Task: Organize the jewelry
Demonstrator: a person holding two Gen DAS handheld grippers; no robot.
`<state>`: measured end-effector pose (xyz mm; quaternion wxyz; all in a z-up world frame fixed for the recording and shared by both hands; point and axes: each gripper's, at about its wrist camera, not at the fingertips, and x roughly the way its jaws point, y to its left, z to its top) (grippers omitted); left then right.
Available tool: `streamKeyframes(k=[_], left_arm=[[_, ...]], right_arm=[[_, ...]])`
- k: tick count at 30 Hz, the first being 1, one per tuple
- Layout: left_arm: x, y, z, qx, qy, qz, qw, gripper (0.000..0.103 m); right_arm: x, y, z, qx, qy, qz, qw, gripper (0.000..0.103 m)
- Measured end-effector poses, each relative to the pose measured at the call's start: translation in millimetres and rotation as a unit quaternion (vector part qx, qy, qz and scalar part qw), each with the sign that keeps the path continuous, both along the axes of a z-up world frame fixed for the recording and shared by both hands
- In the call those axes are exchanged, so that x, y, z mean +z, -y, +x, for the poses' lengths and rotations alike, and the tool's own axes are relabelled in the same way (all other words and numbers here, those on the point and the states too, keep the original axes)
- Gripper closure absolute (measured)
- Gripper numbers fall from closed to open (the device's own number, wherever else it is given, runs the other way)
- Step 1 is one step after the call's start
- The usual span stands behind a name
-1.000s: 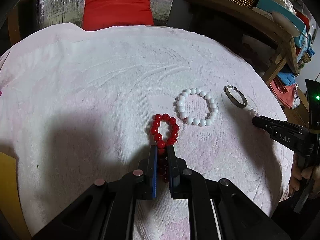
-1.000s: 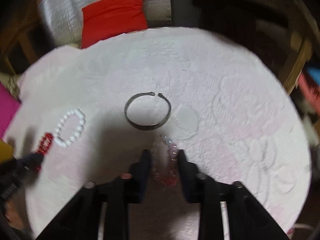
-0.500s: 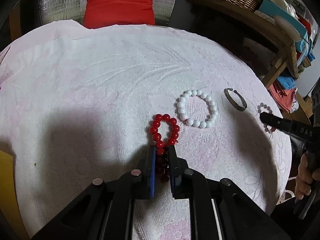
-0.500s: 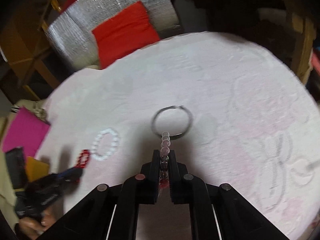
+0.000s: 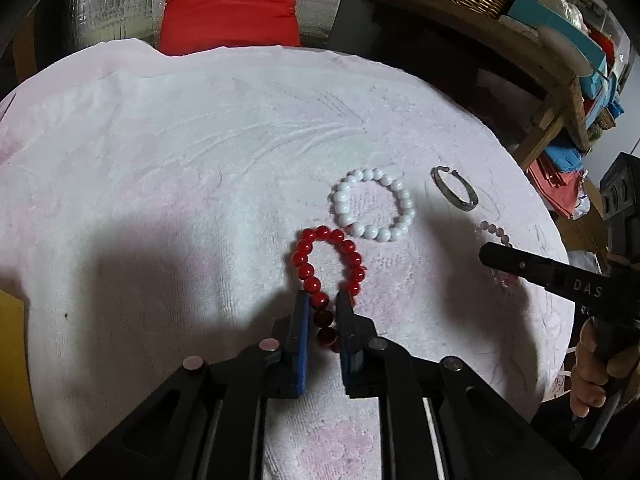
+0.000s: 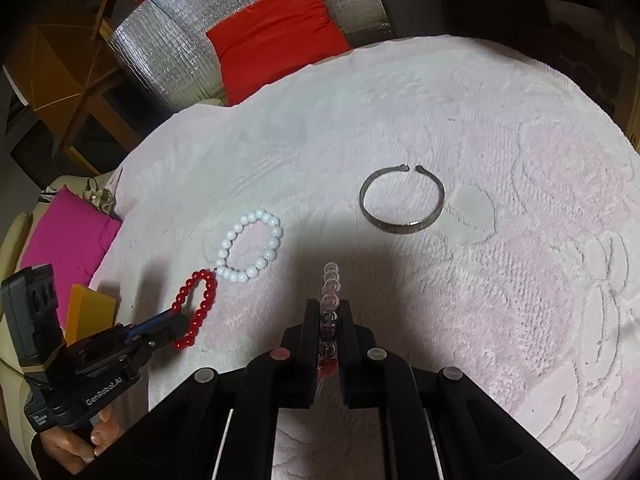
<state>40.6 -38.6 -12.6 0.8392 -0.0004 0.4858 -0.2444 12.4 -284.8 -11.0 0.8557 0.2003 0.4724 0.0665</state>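
Clamping our right tongs [image 6: 328,312] on the pink bead bracelet [image 6: 331,280] near the silver bangle [image 6: 402,204], we have just been opening our left tongs [image 5: 324,304] around the red bead bracelet [image 5: 326,256] lying on the worktop [image 5: 180,160].

The left gripper [image 5: 323,304] has its jaws just opening around the near end of the red bead bracelet [image 5: 326,268] on the pink towel [image 5: 180,160]. Beside it lie the white bead bracelet [image 5: 372,208] and the metal bangle [image 5: 456,194] (an open one).
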Motion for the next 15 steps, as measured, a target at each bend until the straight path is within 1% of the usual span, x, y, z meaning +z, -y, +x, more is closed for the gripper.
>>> streamKeyframes(k=[2, 4, 6, 10, 15], left_arm=[[-4, 0, 3, 0.005, -0.009, -0.008, 0.9999, 0.072], [-5, 1, 4, 0.006, -0.009, -0.016, 0.9998, 0.066], [-6, 4, 4, 0.001, -0.006, -0.021, 0.9998, 0.052], [-6, 12, 1, -0.004, 0.013, -0.007, 0.9999, 0.051], [-5, 13, 2, -0.004, 0.02, -0.011, 0.9997, 0.051]], right_arm=[[-2, -1, 0, 0.002, -0.005, -0.001, 1.0, 0.094], [-4, -2, 0, 0.004, -0.009, -0.001, 1.0, 0.094], [-6, -3, 0, 0.004, -0.014, -0.001, 1.0, 0.094], [-6, -2, -2, 0.002, -0.017, 0.0, 1.0, 0.094], [-9, 0, -3, 0.0, -0.024, 0.004, 1.0, 0.094]])
